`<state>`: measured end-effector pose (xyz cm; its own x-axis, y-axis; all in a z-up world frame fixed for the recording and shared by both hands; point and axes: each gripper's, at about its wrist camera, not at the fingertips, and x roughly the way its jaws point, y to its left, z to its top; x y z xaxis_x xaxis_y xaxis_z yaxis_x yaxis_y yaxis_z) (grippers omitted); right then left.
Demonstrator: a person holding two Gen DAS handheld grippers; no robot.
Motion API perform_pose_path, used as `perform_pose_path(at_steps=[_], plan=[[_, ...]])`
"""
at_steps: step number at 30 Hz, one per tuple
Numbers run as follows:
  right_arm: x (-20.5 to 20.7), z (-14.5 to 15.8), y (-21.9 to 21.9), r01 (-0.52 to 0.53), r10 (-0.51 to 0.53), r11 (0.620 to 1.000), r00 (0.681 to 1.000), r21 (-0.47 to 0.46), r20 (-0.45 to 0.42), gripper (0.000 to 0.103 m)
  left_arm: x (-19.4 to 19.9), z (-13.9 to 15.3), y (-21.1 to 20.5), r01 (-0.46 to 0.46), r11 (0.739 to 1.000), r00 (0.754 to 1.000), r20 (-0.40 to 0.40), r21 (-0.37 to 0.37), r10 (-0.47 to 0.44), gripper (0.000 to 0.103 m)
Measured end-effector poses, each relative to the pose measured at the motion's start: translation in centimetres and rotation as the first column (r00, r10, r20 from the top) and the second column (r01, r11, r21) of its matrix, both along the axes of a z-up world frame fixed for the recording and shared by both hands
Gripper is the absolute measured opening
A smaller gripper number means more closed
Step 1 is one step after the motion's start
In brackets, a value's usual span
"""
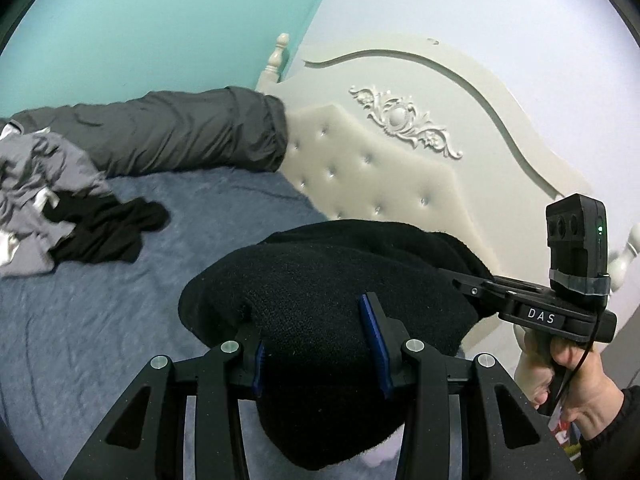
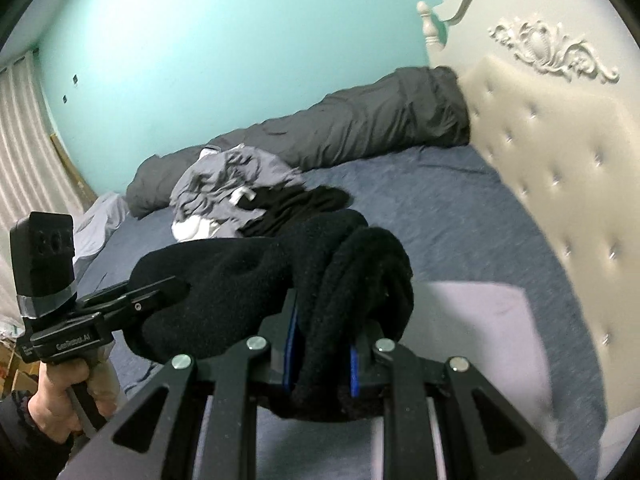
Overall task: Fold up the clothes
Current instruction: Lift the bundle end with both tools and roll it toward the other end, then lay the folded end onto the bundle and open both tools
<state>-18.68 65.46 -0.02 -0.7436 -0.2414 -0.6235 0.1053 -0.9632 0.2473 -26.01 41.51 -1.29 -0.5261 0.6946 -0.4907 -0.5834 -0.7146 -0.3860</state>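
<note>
Between the blue pads of the left tongs (image 1: 320, 344) sits a thick wad of a black knit garment (image 1: 332, 280), held up off the bed. Jaws part-open, wide only because the bunched cloth fills the gap; pads press it on both sides. Clenched on the garment.

Right tongs (image 2: 322, 354): narrower gap, clamped on a rolled edge of the same black knit, which loops over the fingers and hangs below them. In the right wrist view the garment spans across to the left tongs; a hand (image 2: 68, 400) grips that handle at lower left.

Handling, by judgement: soft, fuzzy, fairly bulky knit, light, not fragile. It sags and bunches instead of holding a line, and is unlikely to slip from the pads. Better hold would be at two corners or a hem edge, not mid-bundle, so the panel hangs flat.

Below the garment, near the headboard edge of the bed, lies a pale lilac folded piece (image 2: 480, 320).

Farther, toward the wall edge of the blue bed (image 2: 420, 208): a heap of grey, white and black clothes (image 2: 240, 200), unfolded. Beyond it, a dark grey rolled duvet (image 2: 360, 120) lies along the teal wall up to the tufted cream headboard (image 2: 560, 152).
</note>
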Motion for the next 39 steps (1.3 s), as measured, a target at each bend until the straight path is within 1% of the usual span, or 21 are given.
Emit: perform_pose_path(at_steps=[3, 6, 9, 11, 14, 15, 18, 20, 22, 24, 30, 32, 35, 37, 39], plan=[[-1.2, 0.9, 2.4, 0.010, -0.009, 0.999, 1.000, 0.032, -0.028, 0.019, -1.4, 0.3, 2.6, -0.005, 1.000, 1.000, -0.015, 0.016, 0.005, 0.044], [-2.2, 1.0, 5.0, 0.021, -0.017, 0.997, 0.998, 0.068, -0.062, 0.019, -2.0, -0.1, 5.3, -0.009, 1.000, 0.999, -0.047, 0.011, 0.009, 0.044], [-2.6, -0.3, 7.3, 0.029, -0.020, 0.994, 0.996, 0.105, -0.085, 0.019, -2.1, -2.4, 8.3, 0.000, 1.000, 0.999, -0.049, -0.008, -0.001, 0.044], [-2.7, -2.5, 9.1, 0.044, -0.038, 0.993, 0.997, 0.106, -0.063, 0.019, -2.3, -5.2, 9.9, 0.015, 1.000, 1.000, 0.007, -0.012, -0.015, 0.044], [-2.4, -7.8, 11.6, 0.077, -0.082, 0.991, 0.996, 0.106, 0.038, 0.019, -1.3, -11.4, 12.8, 0.059, 0.997, 0.991, 0.121, -0.055, -0.052, 0.044], [-2.1, -9.6, 12.2, 0.085, -0.094, 0.991, 0.993, 0.106, 0.075, 0.019, -0.9, -13.0, 13.3, 0.075, 0.996, 0.986, 0.155, -0.057, -0.065, 0.044], [-0.1, -14.1, 13.9, 0.089, -0.107, 0.991, 0.978, 0.103, 0.177, 0.019, 0.8, -15.9, 14.5, 0.106, 0.993, 0.973, 0.211, -0.060, -0.092, 0.043], [1.1, -15.8, 15.2, 0.099, -0.117, 0.991, 0.969, 0.092, 0.219, 0.019, 2.0, -16.8, 15.2, 0.129, 0.989, 0.970, 0.218, -0.074, -0.110, 0.043], [1.9, -16.7, 16.1, 0.113, -0.128, 0.991, 0.960, 0.074, 0.249, 0.019, 2.9, -17.5, 15.2, 0.131, 0.989, 0.962, 0.251, -0.066, -0.110, 0.043], [2.4, -17.2, 16.5, 0.119, -0.132, 0.991, 0.954, 0.064, 0.270, 0.019, 3.5, -17.9, 14.9, 0.125, 0.991, 0.955, 0.276, -0.055, -0.105, 0.043], [3.1, -16.7, 16.5, 0.116, -0.121, 0.993, 0.951, 0.035, 0.283, 0.019, 4.4, -18.4, 13.4, 0.104, 0.995, 0.936, 0.339, -0.004, -0.097, 0.043], [3.5, -16.8, 16.7, 0.111, -0.110, 0.994, 0.950, 0.012, 0.291, 0.019, 4.8, -18.4, 13.3, 0.119, 0.993, 0.936, 0.335, -0.006, -0.110, 0.043], [4.2, -17.2, 17.1, 0.115, -0.102, 0.993, 0.948, -0.024, 0.300, 0.019, 5.1, -19.3, 13.0, 0.123, 0.992, 0.926, 0.360, -0.009, -0.111, 0.043], [4.4, -18.1, 17.2, 0.126, -0.110, 0.992, 0.938, -0.028, 0.329, 0.019, 5.3, -20.4, 12.9, 0.131, 0.991, 0.913, 0.391, -0.019, -0.113, 0.043], [4.7, -18.9, 17.2, 0.138, -0.119, 0.990, 0.929, -0.031, 0.349, 0.020, 5.4, -20.7, 12.6, 0.136, 0.990, 0.909, 0.401, -0.022, -0.116, 0.044]])
